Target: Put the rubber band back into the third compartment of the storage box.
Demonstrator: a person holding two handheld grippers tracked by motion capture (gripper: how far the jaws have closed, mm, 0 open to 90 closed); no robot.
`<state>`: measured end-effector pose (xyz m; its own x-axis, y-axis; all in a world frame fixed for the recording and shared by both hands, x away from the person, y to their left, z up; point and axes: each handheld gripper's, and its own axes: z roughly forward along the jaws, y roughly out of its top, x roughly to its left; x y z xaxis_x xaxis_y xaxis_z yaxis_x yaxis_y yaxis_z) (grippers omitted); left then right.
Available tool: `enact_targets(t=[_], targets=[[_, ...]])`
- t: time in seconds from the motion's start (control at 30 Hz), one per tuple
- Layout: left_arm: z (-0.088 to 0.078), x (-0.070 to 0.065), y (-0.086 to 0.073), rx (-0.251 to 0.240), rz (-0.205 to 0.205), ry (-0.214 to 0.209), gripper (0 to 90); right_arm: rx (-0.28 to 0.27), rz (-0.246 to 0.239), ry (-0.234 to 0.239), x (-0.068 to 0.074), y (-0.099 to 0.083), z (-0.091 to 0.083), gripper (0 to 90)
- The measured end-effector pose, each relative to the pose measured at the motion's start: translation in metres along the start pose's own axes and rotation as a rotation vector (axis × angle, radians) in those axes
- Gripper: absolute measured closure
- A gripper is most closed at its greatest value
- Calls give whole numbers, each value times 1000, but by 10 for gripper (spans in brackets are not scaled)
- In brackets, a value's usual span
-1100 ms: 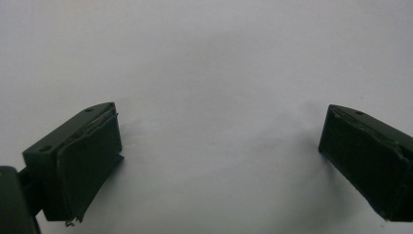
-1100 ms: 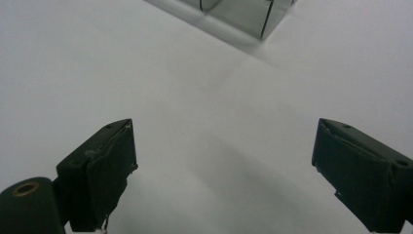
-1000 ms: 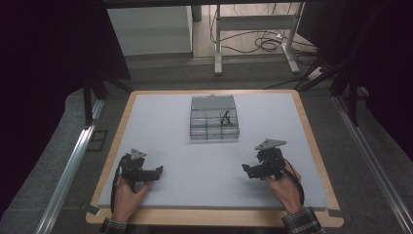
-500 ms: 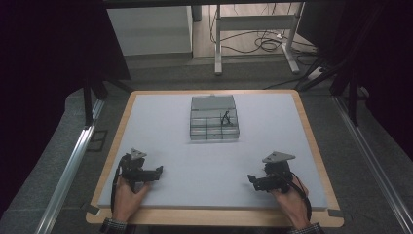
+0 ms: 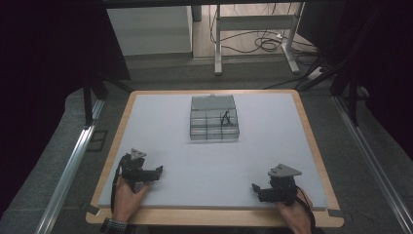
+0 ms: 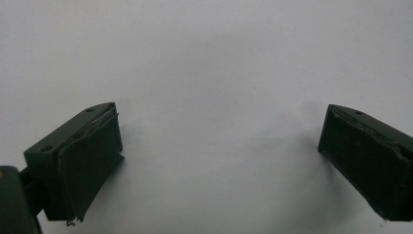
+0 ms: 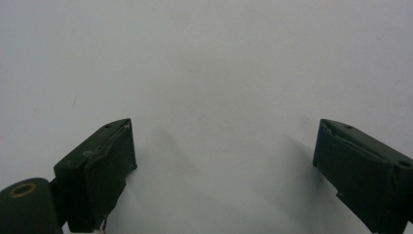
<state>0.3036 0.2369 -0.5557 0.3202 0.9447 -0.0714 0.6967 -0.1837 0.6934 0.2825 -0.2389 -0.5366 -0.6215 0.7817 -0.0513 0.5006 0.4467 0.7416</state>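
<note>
A clear plastic compartment box (image 5: 214, 119) with its lid folded back lies on the white mat (image 5: 214, 161), toward the far middle. One of its right-hand cells holds a small dark item (image 5: 225, 118). My left gripper (image 5: 157, 171) rests low on the mat at the near left, open, with nothing between its jaws (image 6: 219, 151). My right gripper (image 5: 255, 189) sits at the near right close to the mat's front edge, also open and empty (image 7: 224, 161). Both are well short of the box.
The mat lies on a wooden-edged board (image 5: 311, 141). Metal rails (image 5: 68, 170) run along both sides of the table. Beyond the far edge stand a white table frame (image 5: 253, 29) and cables on the floor (image 5: 263, 44).
My right gripper has drawn back toward the near edge of the mat and a little to the right. The left gripper has stayed where it was.
</note>
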Motion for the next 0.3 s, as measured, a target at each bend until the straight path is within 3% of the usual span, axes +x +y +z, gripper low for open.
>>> enact_targets(t=[0.03,0.3], targets=[[0,0,0,0,0,0,22,-27,14,1,-1,-3,0,73],[0,0,0,0,0,-1,22,-41,17,-19,2,-6,0,68]])
